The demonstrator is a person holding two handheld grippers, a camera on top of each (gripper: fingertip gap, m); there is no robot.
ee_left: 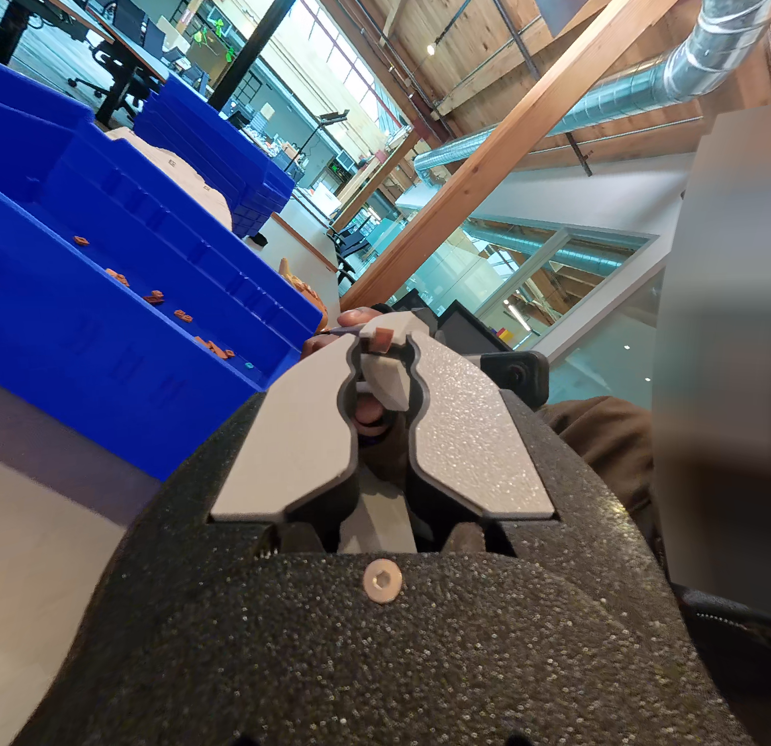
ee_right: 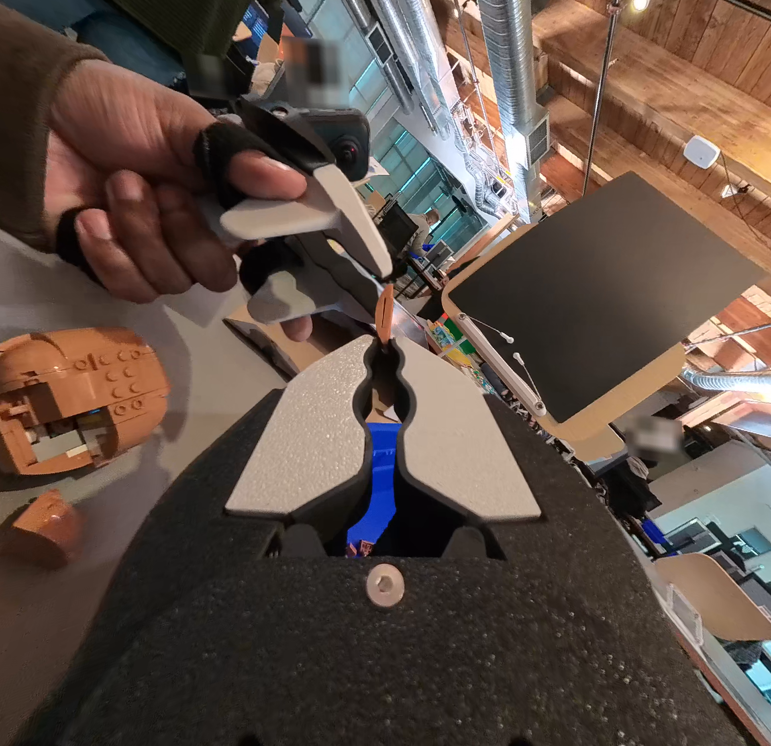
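My right gripper (ee_right: 386, 344) fingers closed, pinching one end of a thin orange piece (ee_right: 384, 308) | left gripper (ee_left: 381, 344) tips narrowly apart beside that piece, grip unclear | piece held in air above the desk (ee_right: 217, 375), right of the brown brick model (ee_right: 75, 396) | light, stiff, slippery; best held by flat faces.

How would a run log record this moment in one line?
left gripper: open, near brown piece | right gripper: shut on brown piece | brown brick model: on table
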